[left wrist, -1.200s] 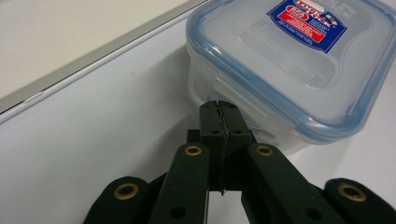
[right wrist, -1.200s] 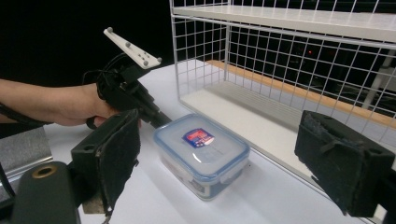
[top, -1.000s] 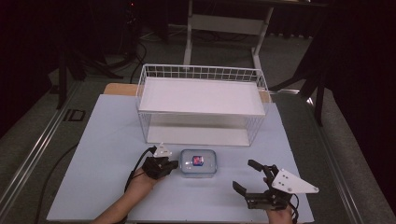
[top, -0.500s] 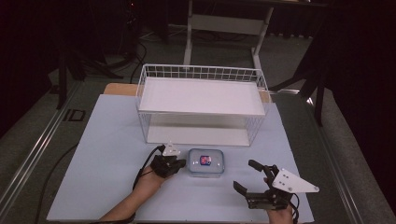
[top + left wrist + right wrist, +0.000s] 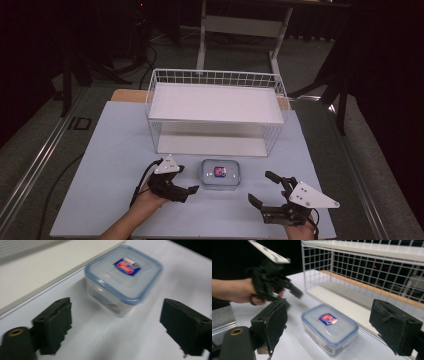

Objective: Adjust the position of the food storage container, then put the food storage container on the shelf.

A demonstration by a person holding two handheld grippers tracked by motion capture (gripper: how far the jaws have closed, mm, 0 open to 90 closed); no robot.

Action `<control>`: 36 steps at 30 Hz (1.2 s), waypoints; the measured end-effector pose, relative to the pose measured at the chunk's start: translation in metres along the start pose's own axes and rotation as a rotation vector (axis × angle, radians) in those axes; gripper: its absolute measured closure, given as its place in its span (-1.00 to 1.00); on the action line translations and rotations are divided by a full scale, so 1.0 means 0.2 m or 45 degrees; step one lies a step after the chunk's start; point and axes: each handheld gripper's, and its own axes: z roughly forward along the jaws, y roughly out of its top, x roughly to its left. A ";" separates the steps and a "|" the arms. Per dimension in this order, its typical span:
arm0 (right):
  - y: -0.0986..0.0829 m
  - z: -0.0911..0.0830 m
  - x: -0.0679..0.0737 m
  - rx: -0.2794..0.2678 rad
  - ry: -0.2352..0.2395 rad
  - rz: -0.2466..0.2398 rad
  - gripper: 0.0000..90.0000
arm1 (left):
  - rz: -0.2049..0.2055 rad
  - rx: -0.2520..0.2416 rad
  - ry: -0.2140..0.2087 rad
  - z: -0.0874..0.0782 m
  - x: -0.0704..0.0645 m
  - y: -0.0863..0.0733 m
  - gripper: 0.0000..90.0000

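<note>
A clear plastic container with a blue-rimmed lid and a red and blue label [image 5: 220, 173] sits on the pale blue mat, just in front of the wire rack. My left gripper [image 5: 187, 180] is open a short way to its left, jaws pointing at it and apart from it. In the left gripper view the container [image 5: 122, 277] lies ahead of the spread jaws, nothing between them. My right gripper [image 5: 263, 188] stands open to the container's right front. In the right gripper view the container [image 5: 329, 327] lies beyond its wide jaws, and the left gripper [image 5: 272, 282] hovers behind.
A white wire rack [image 5: 215, 102] with a top shelf and a lower shelf stands at the back of the mat [image 5: 115, 145]. Its lower shelf edge [image 5: 37, 272] runs close behind the container. Dark floor and table legs surround the table.
The left gripper moved right with the container, which shifted slightly right, then drew back left with its jaws open. The right gripper has stayed put.
</note>
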 end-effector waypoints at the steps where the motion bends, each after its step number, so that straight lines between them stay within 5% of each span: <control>1: 0.00 0.01 0.00 0.004 -0.019 0.018 -0.67 | -0.013 -0.011 -0.001 -0.02 0.00 0.00 -0.85; 8: -0.02 0.05 -0.03 0.138 -0.019 0.028 -0.63 | -0.032 -0.042 0.010 -0.07 -0.01 0.01 -0.93; 12: 0.00 0.05 0.00 0.081 -0.011 -0.044 -0.63 | -0.066 -0.068 -0.056 -0.08 0.00 0.03 -0.93; 16: 0.00 0.09 0.00 0.172 0.049 -0.019 -0.60 | -0.063 -0.084 -0.094 -0.08 0.00 0.07 -0.93; 19: 0.00 0.11 0.00 0.201 0.000 -0.074 -0.63 | -0.083 -0.079 -0.120 -0.08 0.00 0.11 -0.93; 27: 0.07 0.16 -0.09 0.268 -0.010 0.021 -0.67 | -0.134 -0.063 -0.090 -0.03 0.00 0.17 -0.91; 29: 0.07 0.21 -0.14 0.313 -0.028 0.126 -0.72 | -0.168 -0.020 -0.049 -0.01 0.00 0.19 -0.93; 33: 0.02 0.28 -0.21 0.339 -0.023 0.306 -0.73 | -0.232 -0.007 -0.072 0.05 0.01 0.22 -0.94; 36: 0.00 0.32 -0.25 0.381 -0.041 0.384 -0.72 | -0.262 0.017 -0.067 0.09 0.02 0.23 -0.94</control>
